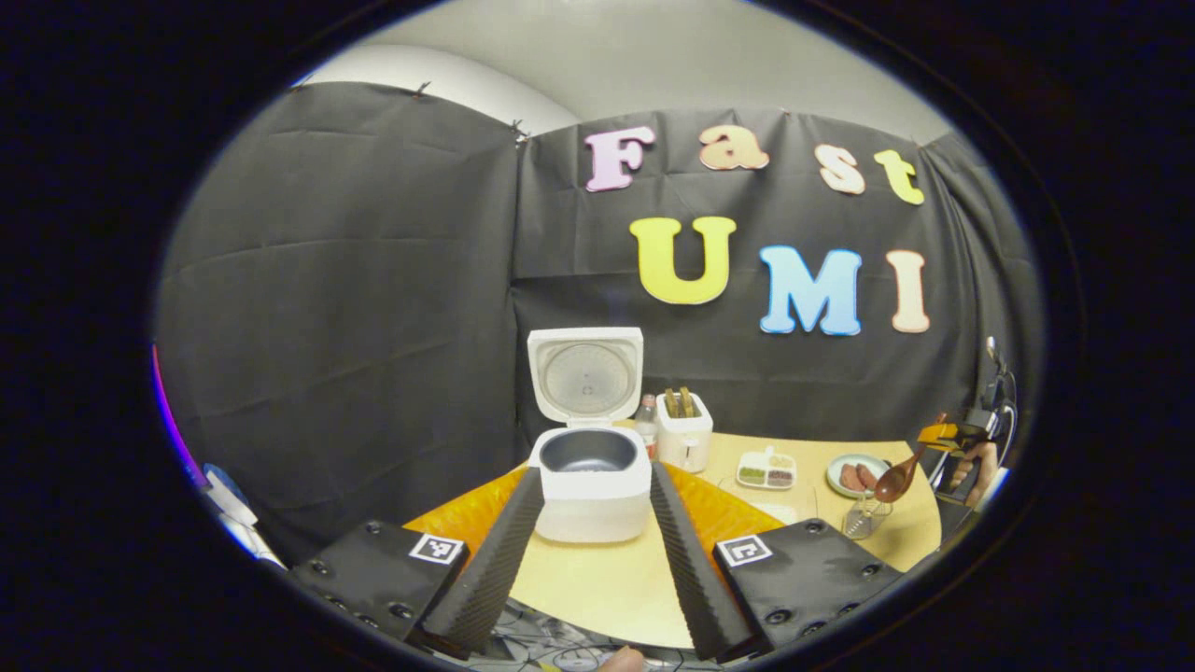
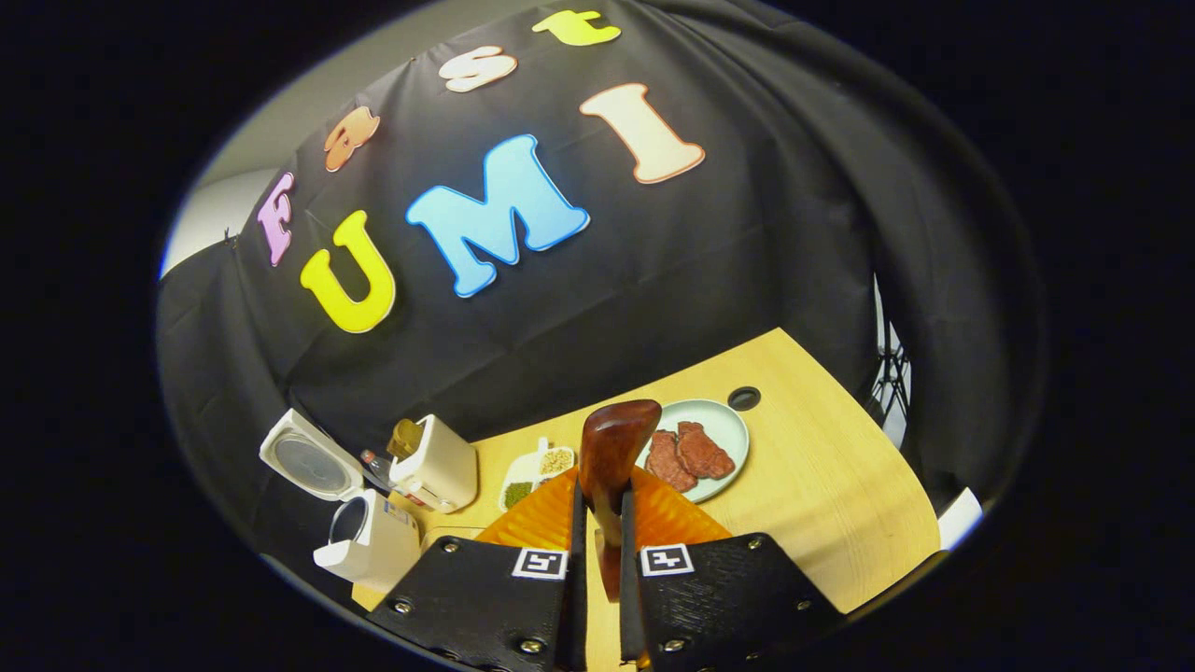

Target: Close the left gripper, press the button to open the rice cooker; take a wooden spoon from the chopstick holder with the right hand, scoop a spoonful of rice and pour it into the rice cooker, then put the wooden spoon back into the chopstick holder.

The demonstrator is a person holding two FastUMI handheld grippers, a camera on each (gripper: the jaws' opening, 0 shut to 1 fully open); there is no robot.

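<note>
Above the table [image 2: 822, 467], the right hand-held gripper [image 2: 597, 523] clamps the wooden spoon [image 2: 611, 448]; the left hand-held gripper [image 1: 593, 523] stands wide.

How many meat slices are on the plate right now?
2: both lie side by side on the plate, left slice touching right slice, beyond the wooden spoon that the right gripper holds. Any beneath would be hidden.

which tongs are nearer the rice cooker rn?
Left. The left tongs sit open right in front of the rice cooker, fingers framing it. The right tongs, gripping the wooden spoon, are off to its right, across the table.
</note>
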